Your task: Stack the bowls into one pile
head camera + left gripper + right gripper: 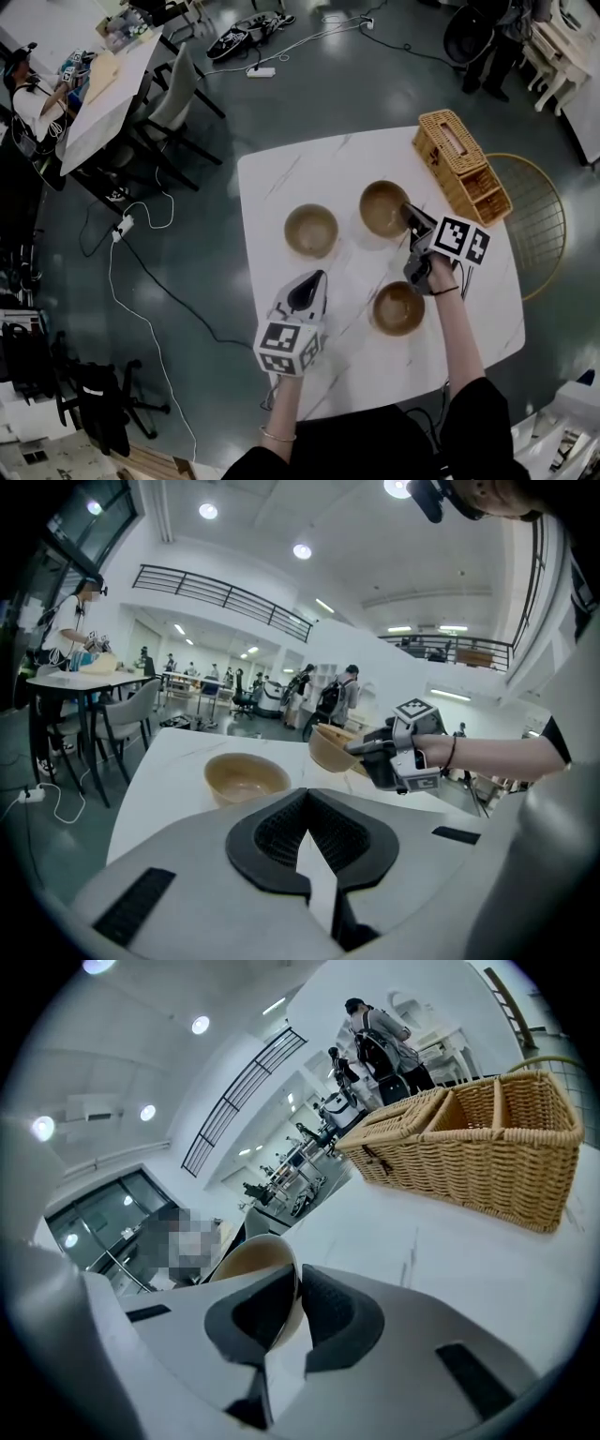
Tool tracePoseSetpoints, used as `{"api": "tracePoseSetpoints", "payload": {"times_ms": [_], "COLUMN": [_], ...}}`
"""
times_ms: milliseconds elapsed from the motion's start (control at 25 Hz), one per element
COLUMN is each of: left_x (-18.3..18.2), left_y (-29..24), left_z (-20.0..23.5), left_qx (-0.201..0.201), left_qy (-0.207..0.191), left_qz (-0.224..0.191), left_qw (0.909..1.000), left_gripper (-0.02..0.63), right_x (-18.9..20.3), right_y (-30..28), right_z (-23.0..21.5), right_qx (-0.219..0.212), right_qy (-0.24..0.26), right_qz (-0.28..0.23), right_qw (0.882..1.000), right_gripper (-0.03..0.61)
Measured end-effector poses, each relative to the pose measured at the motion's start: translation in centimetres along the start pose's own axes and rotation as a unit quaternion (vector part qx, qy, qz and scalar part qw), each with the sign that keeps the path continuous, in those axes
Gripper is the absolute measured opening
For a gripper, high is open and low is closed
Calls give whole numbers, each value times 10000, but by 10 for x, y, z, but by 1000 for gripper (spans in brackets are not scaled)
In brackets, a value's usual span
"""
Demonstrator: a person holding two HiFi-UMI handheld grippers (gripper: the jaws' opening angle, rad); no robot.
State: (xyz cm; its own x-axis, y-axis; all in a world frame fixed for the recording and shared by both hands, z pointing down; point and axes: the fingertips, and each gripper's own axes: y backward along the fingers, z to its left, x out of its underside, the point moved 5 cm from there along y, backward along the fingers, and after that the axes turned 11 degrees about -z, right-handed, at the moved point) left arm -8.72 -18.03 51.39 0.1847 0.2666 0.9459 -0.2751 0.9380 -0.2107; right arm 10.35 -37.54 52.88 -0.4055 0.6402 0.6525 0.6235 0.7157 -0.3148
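Three tan bowls are on or over the white marble table [281,178]. My right gripper [408,211] is shut on the rim of the back bowl [380,206], which hangs tilted just above the tabletop in the left gripper view [328,747]. In the right gripper view the rim of this bowl [248,1255] is pinched between the black pads [328,1312]. A second bowl [310,230] stands to its left. The third bowl [397,307] sits near the front, beside my right wrist. My left gripper [314,278] hovers shut and empty, pointing at the left bowl [246,775].
A wicker basket [461,167] stands at the table's back right corner, close behind the held bowl. A gold wire chair [539,216] is off the right edge. Cables and a power strip [124,227] lie on the floor to the left, by another table with chairs.
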Motion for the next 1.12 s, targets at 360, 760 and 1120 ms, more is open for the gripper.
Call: {"api": "tracePoseSetpoints", "payload": {"times_ms": [360,760,1120], "left_x": [-8,-12,-8], "left_y": [22,40,49], "left_z": [11,24,30], "left_qx": [-267,-470,-562], "left_qy": [34,89,141], "left_qz": [-163,-246,-206], "left_qw": [9995,9985,9981], "left_gripper": [14,14,14], "right_x": [20,46,67], "right_y": [-12,-28,-43], "right_z": [51,86,102], "right_qx": [-643,-1085,-1192], "right_qy": [-91,-15,341], "right_qz": [162,529,898], "right_qw": [9978,9927,9882], "right_gripper": [31,31,31]}}
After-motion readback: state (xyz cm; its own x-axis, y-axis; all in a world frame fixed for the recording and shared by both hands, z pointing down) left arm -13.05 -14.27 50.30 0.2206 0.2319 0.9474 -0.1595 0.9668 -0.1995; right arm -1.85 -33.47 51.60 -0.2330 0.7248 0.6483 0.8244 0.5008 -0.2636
